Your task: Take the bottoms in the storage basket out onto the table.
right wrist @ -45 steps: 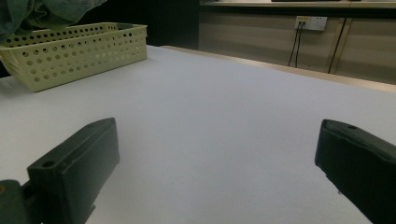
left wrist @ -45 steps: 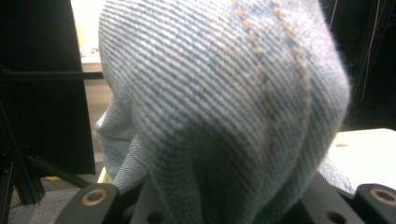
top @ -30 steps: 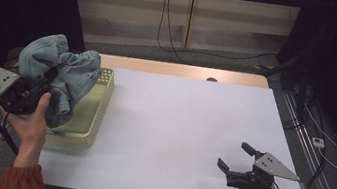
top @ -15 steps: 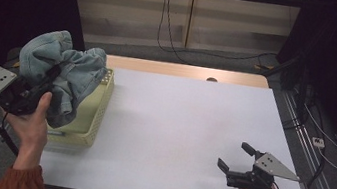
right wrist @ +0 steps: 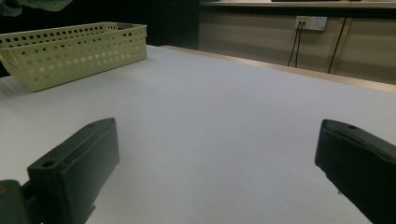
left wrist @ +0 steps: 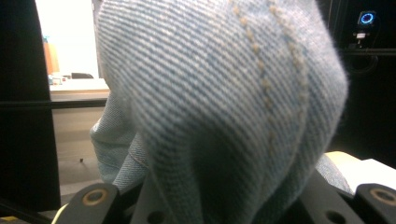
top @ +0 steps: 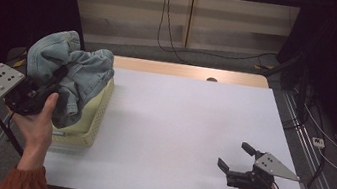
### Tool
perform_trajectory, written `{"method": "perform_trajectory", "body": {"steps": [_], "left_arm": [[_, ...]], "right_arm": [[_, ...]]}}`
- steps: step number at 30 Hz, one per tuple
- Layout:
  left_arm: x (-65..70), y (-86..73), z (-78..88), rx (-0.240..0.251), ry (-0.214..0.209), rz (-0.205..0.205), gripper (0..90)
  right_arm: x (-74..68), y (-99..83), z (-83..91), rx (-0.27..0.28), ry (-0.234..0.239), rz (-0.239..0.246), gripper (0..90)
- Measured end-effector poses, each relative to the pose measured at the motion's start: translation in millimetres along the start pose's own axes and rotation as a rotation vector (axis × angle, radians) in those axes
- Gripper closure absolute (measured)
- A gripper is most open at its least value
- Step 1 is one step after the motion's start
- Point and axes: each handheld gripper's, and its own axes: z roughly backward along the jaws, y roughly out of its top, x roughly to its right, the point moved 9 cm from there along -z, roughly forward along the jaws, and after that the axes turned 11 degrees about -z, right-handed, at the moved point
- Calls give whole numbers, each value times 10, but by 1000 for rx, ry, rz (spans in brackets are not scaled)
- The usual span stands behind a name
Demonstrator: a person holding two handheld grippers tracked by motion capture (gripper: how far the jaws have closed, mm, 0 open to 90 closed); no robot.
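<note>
- No text, label, brand, number or sign can be read in any of the views.
- The denim (left wrist: 224,107) in the left gripper view bears stitching but no lettering.
- The basket (right wrist: 70,51) and the bench (top: 187,127) carry no print.

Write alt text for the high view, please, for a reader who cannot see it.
The left gripper holds a bundle of light blue denim lifted over a pale yellow basket at the left edge of a white table. The right gripper rests open on the table near its right front corner, with nothing in it.
</note>
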Motion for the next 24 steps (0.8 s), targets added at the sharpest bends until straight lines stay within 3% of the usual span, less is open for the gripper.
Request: {"method": "perform_trajectory", "body": {"steps": [16, 24], "left_arm": [[264, 104, -136, 6, -57, -15, 744], [420, 211, -192, 33, -88, -15, 744]], "right_arm": [[3, 1, 4, 1, -1, 2, 0], [3, -2, -7, -2, -2, 0, 0]]}}
